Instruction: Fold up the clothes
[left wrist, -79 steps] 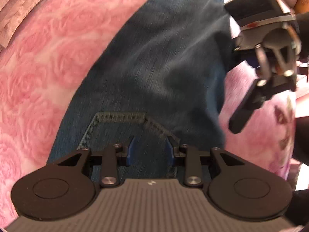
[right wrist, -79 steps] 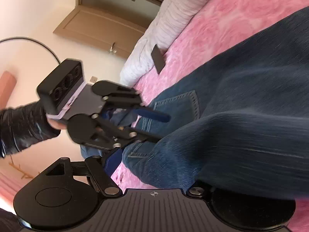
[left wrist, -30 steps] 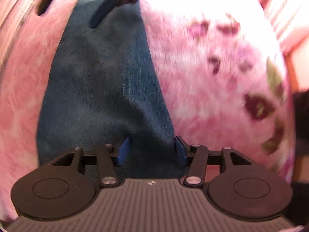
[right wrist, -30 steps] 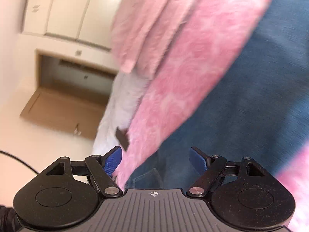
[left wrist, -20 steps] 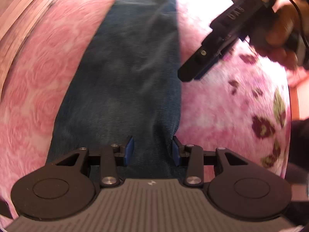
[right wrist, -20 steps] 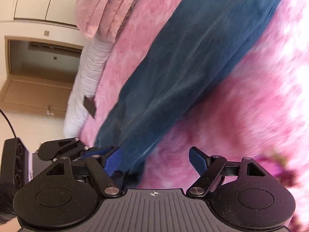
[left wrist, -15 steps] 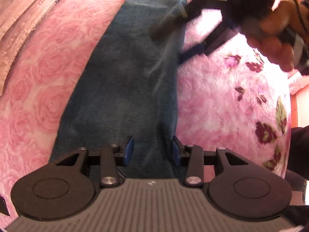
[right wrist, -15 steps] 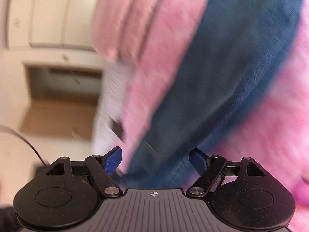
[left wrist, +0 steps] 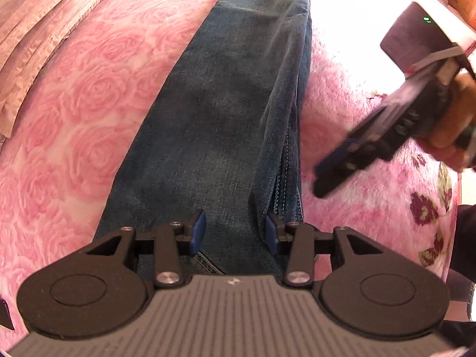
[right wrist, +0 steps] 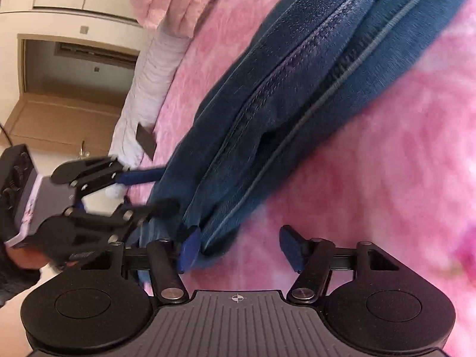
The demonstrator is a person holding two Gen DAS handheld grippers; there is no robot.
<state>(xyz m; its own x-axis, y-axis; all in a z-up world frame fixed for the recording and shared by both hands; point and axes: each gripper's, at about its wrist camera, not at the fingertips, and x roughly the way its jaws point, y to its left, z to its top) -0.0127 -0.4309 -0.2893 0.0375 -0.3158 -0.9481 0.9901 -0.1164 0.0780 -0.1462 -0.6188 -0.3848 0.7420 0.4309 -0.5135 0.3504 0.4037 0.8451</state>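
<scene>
A pair of dark blue denim jeans (left wrist: 226, 113) lies lengthwise on a pink plush blanket embossed with a rose pattern (left wrist: 77, 113). The legs are laid one over the other in a long narrow strip, the stitched side seams stacked along the strip's right edge in the left wrist view. The strip runs from the near edge of the blanket up toward its far edge.

The left gripper (left wrist: 235, 232) sits over the near end of the jeans. Its blue-padded fingers (left wrist: 198, 228) are partly apart with denim between them; whether the pads actually bear on the cloth cannot be told. In the right wrist view the same gripper appears at the left, its fingers reaching to the end of the jeans.

The right gripper (right wrist: 239, 248) has its jaws spread wide. Its left finger pad lies against the seamed edge of the jeans, while the right one stands over bare blanket. Nothing is clamped. In the left wrist view it hangs above the blanket, just beside the right edge of the jeans, held in a person's hand (left wrist: 452, 125).

A folded pale pink ribbed quilt (left wrist: 38, 20) lies along the blanket's left edge.
</scene>
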